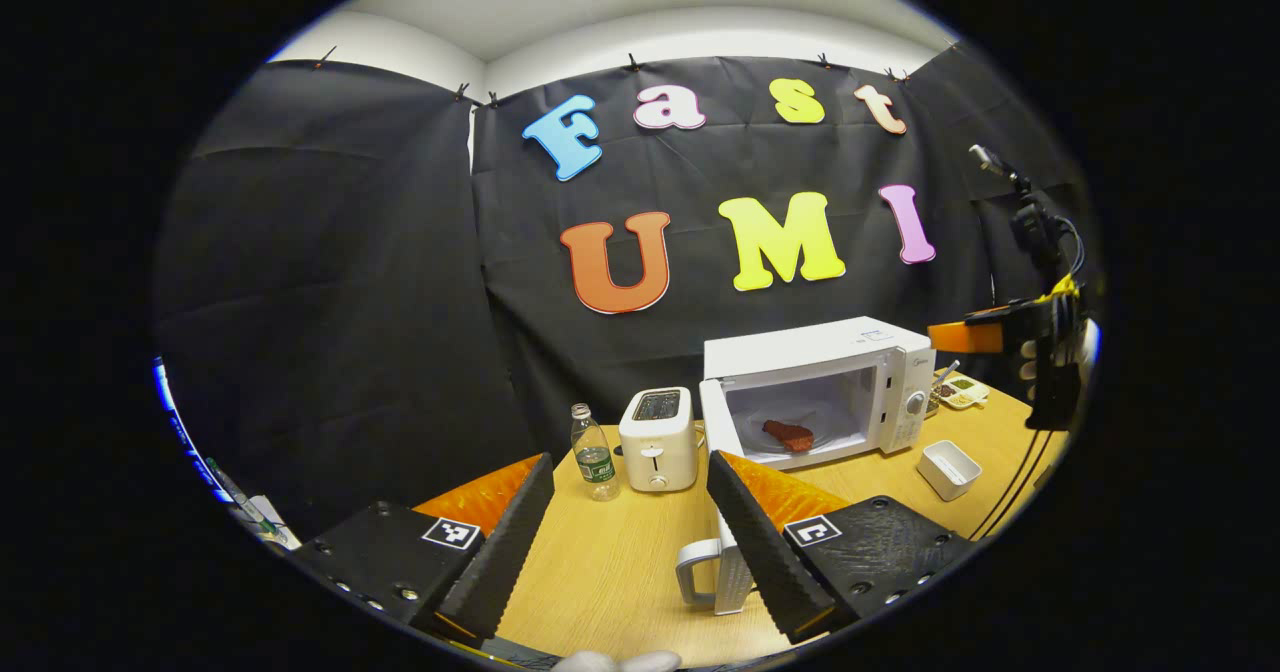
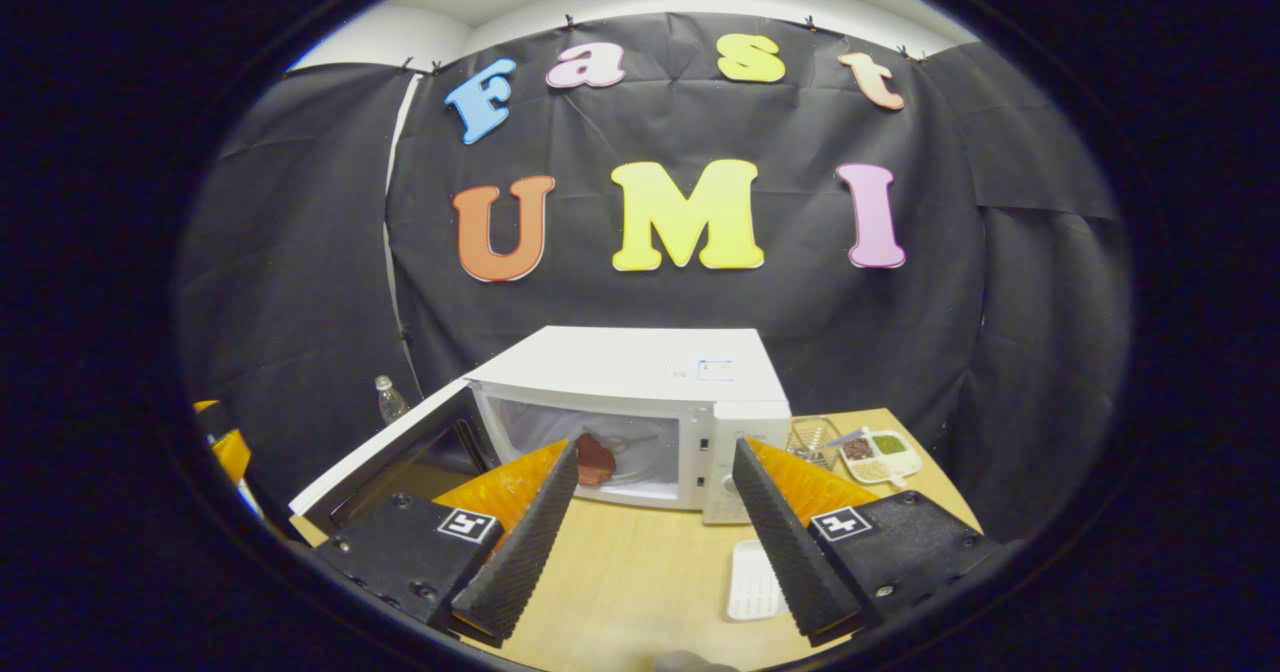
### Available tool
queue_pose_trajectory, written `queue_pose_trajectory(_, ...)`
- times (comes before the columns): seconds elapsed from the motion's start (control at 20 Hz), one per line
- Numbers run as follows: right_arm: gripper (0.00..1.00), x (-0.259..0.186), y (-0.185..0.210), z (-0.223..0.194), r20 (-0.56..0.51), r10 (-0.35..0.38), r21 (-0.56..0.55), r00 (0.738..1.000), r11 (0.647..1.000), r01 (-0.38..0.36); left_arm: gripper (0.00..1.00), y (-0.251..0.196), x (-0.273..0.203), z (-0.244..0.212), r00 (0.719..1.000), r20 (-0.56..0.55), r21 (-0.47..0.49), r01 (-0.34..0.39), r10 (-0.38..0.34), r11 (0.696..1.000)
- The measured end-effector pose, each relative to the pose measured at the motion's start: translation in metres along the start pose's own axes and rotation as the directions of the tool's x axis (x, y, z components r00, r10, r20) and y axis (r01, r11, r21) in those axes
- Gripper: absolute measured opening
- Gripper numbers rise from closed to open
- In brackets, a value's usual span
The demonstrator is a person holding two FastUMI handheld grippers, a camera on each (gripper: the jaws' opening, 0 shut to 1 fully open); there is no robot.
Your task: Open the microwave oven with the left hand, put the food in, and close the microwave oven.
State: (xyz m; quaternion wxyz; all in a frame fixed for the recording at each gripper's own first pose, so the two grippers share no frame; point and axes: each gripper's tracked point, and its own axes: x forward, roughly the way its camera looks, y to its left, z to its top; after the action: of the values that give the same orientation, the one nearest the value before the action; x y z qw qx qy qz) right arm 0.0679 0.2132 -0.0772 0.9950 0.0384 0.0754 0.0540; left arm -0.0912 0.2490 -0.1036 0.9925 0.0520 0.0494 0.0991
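Observation:
The white microwave (image 1: 860,352) stands on the wooden table with its door (image 1: 733,572) swung wide open toward me. A reddish piece of food (image 1: 790,435) lies inside on the oven floor. My left gripper (image 1: 630,462) is open and holds nothing; the door's white handle (image 1: 692,572) sits just left of its right finger. In the right gripper view the microwave (image 2: 640,362) is straight ahead, the door (image 2: 390,457) hangs open at the left, and the food (image 2: 597,459) rests inside. My right gripper (image 2: 655,447) is open and empty in front of the cavity.
A white toaster (image 1: 655,439) and a water bottle (image 1: 595,452) stand left of the microwave. A small white box (image 1: 948,469) and a compartment tray (image 1: 960,390) lie to its right. The other gripper (image 1: 1040,352) hovers at the far right. A white dish (image 2: 755,577) lies near the table's front.

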Motion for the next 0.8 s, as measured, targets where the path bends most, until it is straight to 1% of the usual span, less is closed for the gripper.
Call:
queue_pose_trajectory(0.05, 0.99, -0.016, -0.006, 0.001, -0.011, -0.004, 0.006, 1.000, 1.000, 0.004, 0.94, 0.000, 0.001, 0.000, 1.000, 0.006, -0.003, -0.001, 0.001, 1.000)
queue_pose_trajectory(0.25, 0.99, -0.066, -0.028, -0.013, -0.052, -0.024, 0.013, 0.998, 1.000, 0.024, 0.94, -0.005, 0.000, 0.002, 1.000, 0.016, -0.016, -0.001, 0.001, 1.000)
queue_pose_trajectory(0.3, 0.99, -0.076, -0.032, -0.016, -0.058, -0.030, 0.010, 0.998, 0.999, 0.030, 0.88, -0.007, -0.001, 0.003, 1.000, 0.020, -0.014, 0.005, -0.004, 1.000)
queue_pose_trajectory(0.35, 0.99, -0.084, -0.037, -0.018, -0.059, -0.036, 0.013, 0.998, 0.999, 0.037, 0.94, -0.009, 0.001, 0.003, 1.000, 0.020, -0.012, 0.008, -0.008, 1.000)
queue_pose_trajectory(0.45, 0.99, -0.093, -0.043, -0.023, -0.072, -0.045, 0.020, 0.996, 0.999, 0.047, 0.94, -0.012, 0.001, 0.001, 1.000, 0.016, -0.020, 0.022, -0.022, 1.000)
queue_pose_trajectory(0.5, 0.99, -0.096, -0.046, -0.025, -0.074, -0.048, 0.025, 0.996, 0.998, 0.050, 0.84, -0.011, 0.003, -0.001, 1.000, 0.014, -0.022, 0.015, -0.014, 1.000)
queue_pose_trajectory(0.6, 0.99, -0.100, -0.049, -0.026, -0.076, -0.047, 0.032, 0.996, 0.998, 0.049, 0.82, -0.015, 0.002, -0.009, 0.999, -0.004, -0.020, 0.039, -0.039, 0.999)
queue_pose_trajectory(0.7, 0.99, -0.102, -0.051, -0.026, -0.079, -0.047, 0.027, 0.996, 0.998, 0.049, 0.54, -0.015, 0.008, -0.014, 0.999, 0.003, -0.003, 0.045, -0.045, 0.999)
queue_pose_trajectory(0.75, 0.99, -0.103, -0.052, -0.027, -0.083, -0.046, 0.025, 0.996, 0.999, 0.048, 0.33, -0.013, 0.011, -0.020, 0.999, -0.008, 0.006, 0.047, -0.047, 0.999)
queue_pose_trajectory(0.8, 0.99, -0.104, -0.051, -0.027, -0.086, -0.041, 0.025, 0.995, 0.999, 0.044, 0.11, -0.009, 0.015, -0.029, 0.999, -0.018, 0.011, 0.027, -0.027, 1.000)
